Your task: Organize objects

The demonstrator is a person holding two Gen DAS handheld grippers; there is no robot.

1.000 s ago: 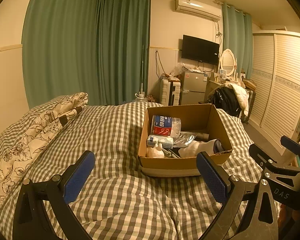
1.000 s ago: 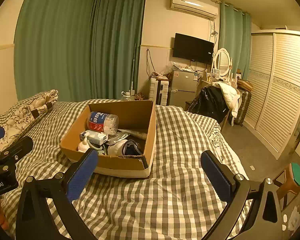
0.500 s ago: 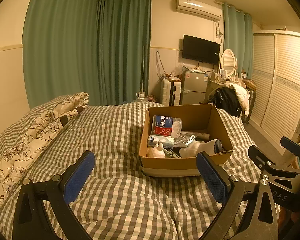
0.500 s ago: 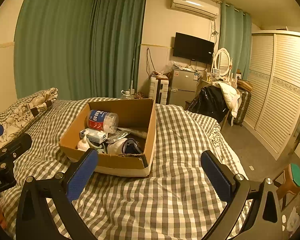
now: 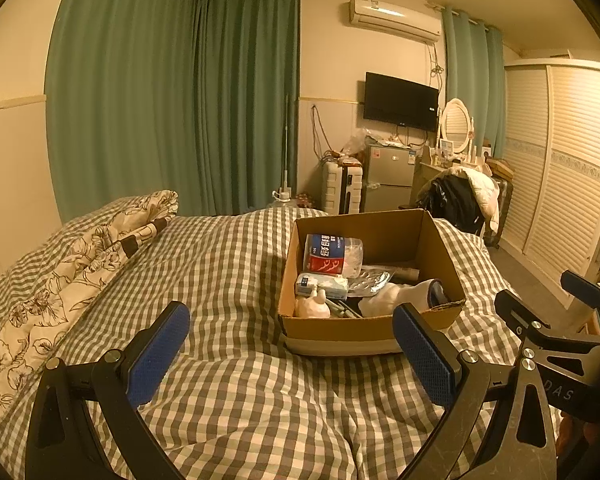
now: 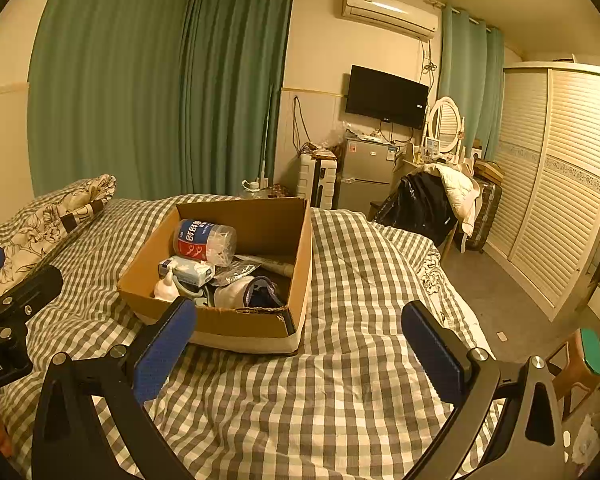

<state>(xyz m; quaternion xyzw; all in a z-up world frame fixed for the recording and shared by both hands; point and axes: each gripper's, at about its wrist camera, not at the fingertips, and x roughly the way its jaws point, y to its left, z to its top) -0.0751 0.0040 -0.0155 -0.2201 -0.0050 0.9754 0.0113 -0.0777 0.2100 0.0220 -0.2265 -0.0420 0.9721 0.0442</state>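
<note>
An open cardboard box (image 5: 364, 326) sits on the checked bed (image 5: 228, 264); it also shows in the right wrist view (image 6: 236, 322). Inside lie a clear jar with a red and blue label (image 5: 332, 255) (image 6: 205, 241), a small white and blue pack (image 5: 321, 285), a white bottle (image 5: 312, 307), a foil blister sheet (image 5: 370, 280) and a white and blue cloth item (image 6: 247, 293). My left gripper (image 5: 290, 352) is open and empty, in front of the box. My right gripper (image 6: 300, 350) is open and empty, in front and right of the box.
A floral pillow (image 5: 76, 256) lies at the bed's left. Beyond the bed stand a small fridge (image 5: 388, 178), a chair with clothes (image 5: 456, 196), a louvred wardrobe (image 5: 560, 176) and green curtains (image 5: 172, 96). A stool (image 6: 580, 364) stands by the bed's right edge.
Both grippers have shifted only slightly; the box sits a touch higher and nearer in the right wrist view. Both stay open and empty.
</note>
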